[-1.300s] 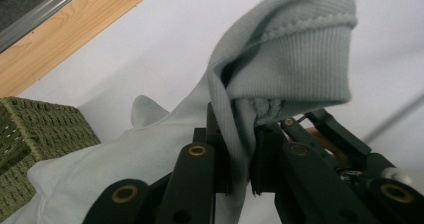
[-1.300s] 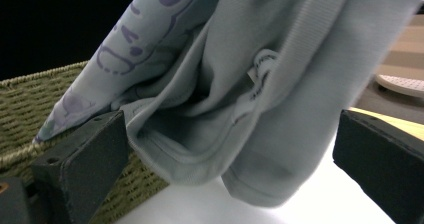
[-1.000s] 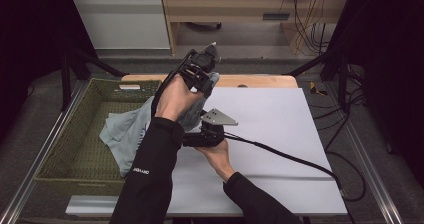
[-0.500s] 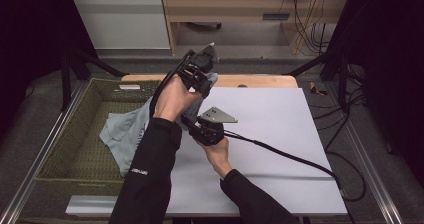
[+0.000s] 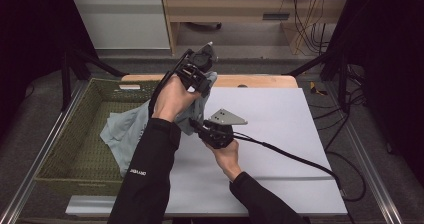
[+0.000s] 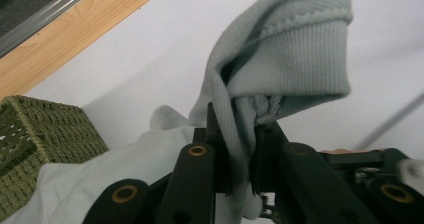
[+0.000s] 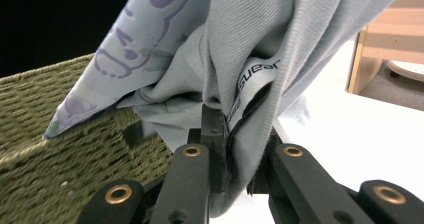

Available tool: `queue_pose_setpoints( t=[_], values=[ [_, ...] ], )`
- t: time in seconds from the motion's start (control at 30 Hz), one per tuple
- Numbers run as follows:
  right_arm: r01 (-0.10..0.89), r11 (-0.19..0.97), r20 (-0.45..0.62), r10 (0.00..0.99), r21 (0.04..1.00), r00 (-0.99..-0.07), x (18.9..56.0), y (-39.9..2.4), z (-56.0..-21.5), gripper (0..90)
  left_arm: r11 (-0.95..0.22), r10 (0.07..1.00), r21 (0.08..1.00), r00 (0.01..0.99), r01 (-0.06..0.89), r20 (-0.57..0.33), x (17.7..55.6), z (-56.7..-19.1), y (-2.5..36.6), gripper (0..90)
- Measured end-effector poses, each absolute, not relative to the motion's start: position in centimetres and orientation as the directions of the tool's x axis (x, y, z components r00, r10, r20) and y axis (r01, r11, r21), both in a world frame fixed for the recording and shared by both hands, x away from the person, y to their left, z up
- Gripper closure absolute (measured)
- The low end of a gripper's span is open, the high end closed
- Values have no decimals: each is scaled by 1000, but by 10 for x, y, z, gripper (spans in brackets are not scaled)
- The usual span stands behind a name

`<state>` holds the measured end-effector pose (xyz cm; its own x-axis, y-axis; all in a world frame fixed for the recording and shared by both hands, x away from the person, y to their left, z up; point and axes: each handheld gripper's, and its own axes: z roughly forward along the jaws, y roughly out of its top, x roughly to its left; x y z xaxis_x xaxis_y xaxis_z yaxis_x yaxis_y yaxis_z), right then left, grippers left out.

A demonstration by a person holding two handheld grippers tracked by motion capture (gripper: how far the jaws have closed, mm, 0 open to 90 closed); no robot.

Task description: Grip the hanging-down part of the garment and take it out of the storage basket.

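The pale grey garment (image 5: 131,132) hangs half out of the woven basket (image 5: 65,154), its lower part draped over the basket's near rim and its upper part lifted over the white table (image 5: 280,134). My left gripper (image 5: 197,71) is clamped on a ribbed cuff or hem (image 6: 295,59), raised above the far edge of the table. My right gripper (image 5: 207,131) has just been closing and now pinches a fold near the neck label (image 7: 255,76), low and just beside the basket. So I judge the pick-up done: both jaws grip cloth. What is left, I think, is drawing the rest clear of the basket and spreading it flat on the table.
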<state>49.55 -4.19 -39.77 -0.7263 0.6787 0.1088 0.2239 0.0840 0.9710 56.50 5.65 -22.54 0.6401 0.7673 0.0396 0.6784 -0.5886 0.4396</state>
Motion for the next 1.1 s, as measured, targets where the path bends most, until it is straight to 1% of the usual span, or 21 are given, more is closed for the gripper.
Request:
queue_pose_setpoints(
  t=[0.1, 0.17, 0.2, 0.23, 0.43, 0.53, 0.7, 0.77, 0.9, 1.1],
  values=[
    [207, 95, 90, 676, 974, -732, 492, -47, -396, 824, -593, 766, 438, 640, 676, 50, 565, -225, 56, 807],
    [177, 110, 59, 669, 978, -740, 489, -54, -395, 824, -594, 766, 439, 641, 674, 51, 565, -225, 56, 807],
    [203, 94, 88, 672, 975, -736, 486, -55, -393, 825, -589, 768, 444, 639, 675, 48, 565, -224, 56, 807],
    [177, 107, 61, 669, 978, -741, 485, -60, -392, 825, -588, 768, 447, 639, 674, 46, 565, -224, 55, 807],
    [183, 84, 82, 666, 980, -742, 472, -86, -381, 826, -597, 760, 445, 649, 667, 46, 563, -222, 52, 807],
    [178, 94, 70, 671, 979, -738, 469, -95, -379, 826, -603, 757, 443, 652, 664, 53, 563, -223, 48, 807],
    [177, 99, 62, 686, 979, -725, 464, -121, -369, 826, -606, 747, 450, 663, 656, 40, 561, -223, 40, 807],
    [177, 101, 61, 685, 979, -726, 463, -125, -368, 826, -613, 740, 450, 672, 650, 38, 560, -223, 37, 807],
    [168, 119, 37, 701, 979, -712, 457, -143, -361, 826, -615, 733, 457, 679, 643, 31, 558, -223, 30, 807],
    [162, 120, 27, 720, 979, -693, 455, -158, -356, 827, -630, 717, 458, 696, 627, 33, 554, -222, 23, 807]
  ],
)
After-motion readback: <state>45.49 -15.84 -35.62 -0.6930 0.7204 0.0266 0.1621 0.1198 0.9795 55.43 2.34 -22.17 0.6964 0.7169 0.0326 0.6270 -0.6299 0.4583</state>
